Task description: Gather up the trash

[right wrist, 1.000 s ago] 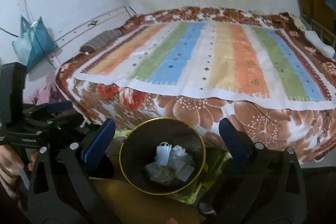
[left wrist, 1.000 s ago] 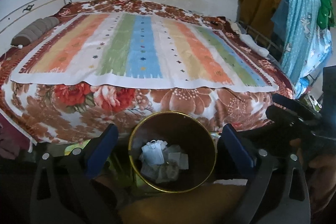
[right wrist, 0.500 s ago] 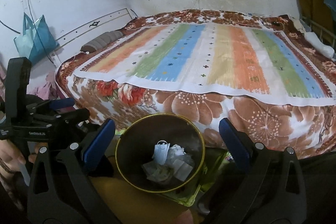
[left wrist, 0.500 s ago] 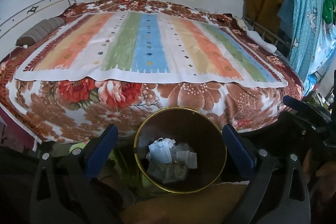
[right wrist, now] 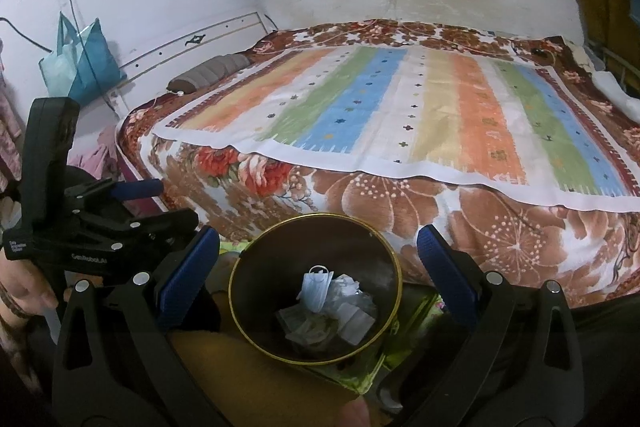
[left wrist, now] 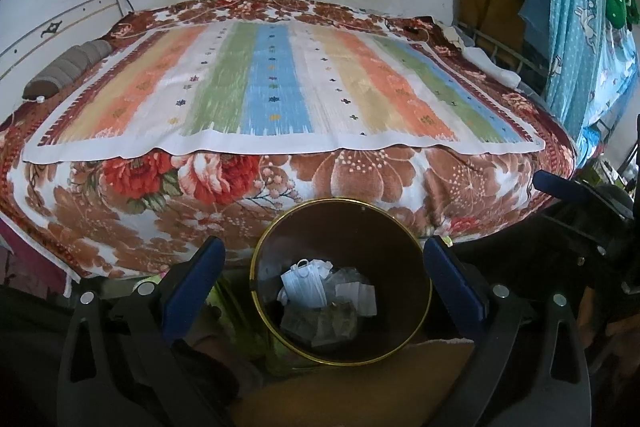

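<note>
A dark round bin with a gold rim [left wrist: 416, 247] stands on the floor in front of the bed; it also shows in the right wrist view [right wrist: 384, 251]. Inside lie a white face mask [left wrist: 304, 285] and several crumpled papers and wrappers [left wrist: 320, 321], also seen in the right wrist view as mask [right wrist: 316, 287] and papers [right wrist: 352, 315]. My left gripper [left wrist: 324, 267] is open and empty above the bin. My right gripper [right wrist: 318, 255] is open and empty above the bin. Each gripper shows in the other's view, the left [right wrist: 92, 227] and the right [left wrist: 580, 203].
A wide bed [left wrist: 280, 95] with a striped sheet over a floral blanket fills the middle. A grey pillow [left wrist: 68, 67] lies at its left. Clothes [left wrist: 568, 27] hang at the right. A teal bag [right wrist: 80, 63] hangs on the left wall. A brown-yellow surface [right wrist: 248, 379] lies below the bin.
Both grippers have risen and drawn back a little, so the bin sits more centred and lower in view. Both stay open and empty. The trash in the bin has not moved.
</note>
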`<state>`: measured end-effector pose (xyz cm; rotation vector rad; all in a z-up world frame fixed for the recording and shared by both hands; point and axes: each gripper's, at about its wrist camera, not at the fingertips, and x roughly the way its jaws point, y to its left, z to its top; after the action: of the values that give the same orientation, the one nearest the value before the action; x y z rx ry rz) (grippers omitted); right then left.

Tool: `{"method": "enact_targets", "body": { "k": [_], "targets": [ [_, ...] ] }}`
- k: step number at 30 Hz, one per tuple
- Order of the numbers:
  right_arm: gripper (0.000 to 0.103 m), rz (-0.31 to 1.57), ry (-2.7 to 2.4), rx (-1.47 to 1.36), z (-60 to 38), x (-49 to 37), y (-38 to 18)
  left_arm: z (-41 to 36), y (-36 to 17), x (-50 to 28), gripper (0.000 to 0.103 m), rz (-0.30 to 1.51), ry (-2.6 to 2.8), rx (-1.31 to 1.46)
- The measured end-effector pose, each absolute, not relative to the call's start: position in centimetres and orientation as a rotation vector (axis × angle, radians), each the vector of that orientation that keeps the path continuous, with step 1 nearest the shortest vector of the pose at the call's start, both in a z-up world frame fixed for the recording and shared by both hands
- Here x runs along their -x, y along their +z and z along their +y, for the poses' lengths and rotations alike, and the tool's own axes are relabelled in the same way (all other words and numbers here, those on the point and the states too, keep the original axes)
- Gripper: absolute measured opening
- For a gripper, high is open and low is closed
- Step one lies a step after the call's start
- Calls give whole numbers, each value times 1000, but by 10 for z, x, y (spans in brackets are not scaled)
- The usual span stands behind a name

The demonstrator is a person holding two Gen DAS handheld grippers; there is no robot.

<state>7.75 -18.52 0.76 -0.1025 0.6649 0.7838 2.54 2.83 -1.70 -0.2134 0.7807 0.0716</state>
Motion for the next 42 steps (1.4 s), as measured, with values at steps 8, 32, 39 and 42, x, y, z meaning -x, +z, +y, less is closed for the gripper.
{"method": "enact_targets", "body": {
  "k": [8,32,39,42],
  "targets": [
    [94,660,777,106,-182,-76,6,28,-19,-27,97,783,65,227],
    [94,664,778,107,-182,-78,5,28,-19,-29,97,787,66,232],
    [94,667,777,103,-182,-77,4,28,-19,-29,97,788,66,233],
    [94,667,778,102,-182,-76,3,28,-19,-29,97,789,65,232]
  ]
}}
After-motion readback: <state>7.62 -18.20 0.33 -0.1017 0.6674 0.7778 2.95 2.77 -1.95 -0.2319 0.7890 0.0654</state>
